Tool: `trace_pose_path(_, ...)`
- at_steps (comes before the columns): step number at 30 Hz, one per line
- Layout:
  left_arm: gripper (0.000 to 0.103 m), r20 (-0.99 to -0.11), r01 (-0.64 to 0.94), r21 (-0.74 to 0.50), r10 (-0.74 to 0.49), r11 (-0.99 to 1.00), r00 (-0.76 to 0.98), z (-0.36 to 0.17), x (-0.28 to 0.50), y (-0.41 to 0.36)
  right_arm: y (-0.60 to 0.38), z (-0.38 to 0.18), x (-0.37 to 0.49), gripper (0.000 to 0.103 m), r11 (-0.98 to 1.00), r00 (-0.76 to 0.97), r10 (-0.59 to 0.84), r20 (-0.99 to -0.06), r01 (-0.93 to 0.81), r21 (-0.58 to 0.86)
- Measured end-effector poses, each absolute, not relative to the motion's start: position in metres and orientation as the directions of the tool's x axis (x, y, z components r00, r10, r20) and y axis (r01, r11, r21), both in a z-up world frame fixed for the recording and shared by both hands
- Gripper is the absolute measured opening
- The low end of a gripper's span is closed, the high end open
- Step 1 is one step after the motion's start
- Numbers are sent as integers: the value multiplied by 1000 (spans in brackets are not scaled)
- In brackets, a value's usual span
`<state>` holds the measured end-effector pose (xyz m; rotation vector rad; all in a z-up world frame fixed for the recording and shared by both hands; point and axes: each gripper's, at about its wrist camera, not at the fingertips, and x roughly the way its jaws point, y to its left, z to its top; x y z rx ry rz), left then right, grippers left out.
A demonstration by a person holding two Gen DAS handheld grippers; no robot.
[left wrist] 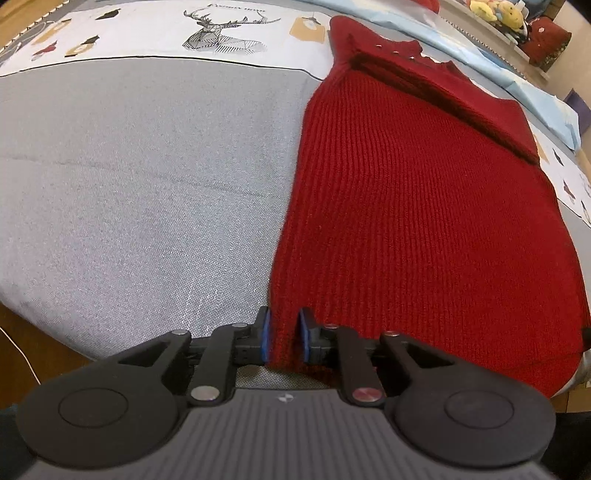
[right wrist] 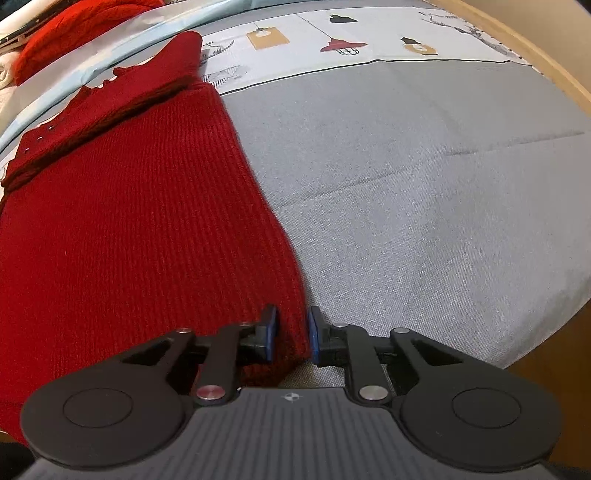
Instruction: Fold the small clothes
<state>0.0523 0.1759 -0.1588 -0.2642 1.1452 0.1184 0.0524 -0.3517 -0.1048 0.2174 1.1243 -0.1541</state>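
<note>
A dark red ribbed knit garment (left wrist: 413, 206) lies flat on a grey cloth-covered surface (left wrist: 140, 177), its sleeves folded across the far end near the collar. My left gripper (left wrist: 284, 338) is shut on the garment's near left hem corner, blue pads pinching the knit. In the right wrist view the same garment (right wrist: 122, 221) fills the left side, and my right gripper (right wrist: 291, 334) is shut on its near right hem corner.
The grey cloth (right wrist: 424, 206) ends in a white printed border with a deer (left wrist: 218, 31) and lamps (right wrist: 341, 46). Pale blue fabric (left wrist: 491, 62) and soft toys (left wrist: 502, 13) lie beyond. A wooden edge (right wrist: 554, 70) runs at the far right.
</note>
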Motion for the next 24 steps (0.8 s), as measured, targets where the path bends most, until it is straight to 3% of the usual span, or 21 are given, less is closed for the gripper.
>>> trace_pose_path(11,17,-915,-234,-142,-38,962,402,-161,58,176,-343,-105,53,13,976,430,-20,-903,204,76)
trace_pose_path(24,16,-915,-208,-116,-23,971,403,-160,60,173,-340,-104,54,12,978,430,-28,-902,200,65)
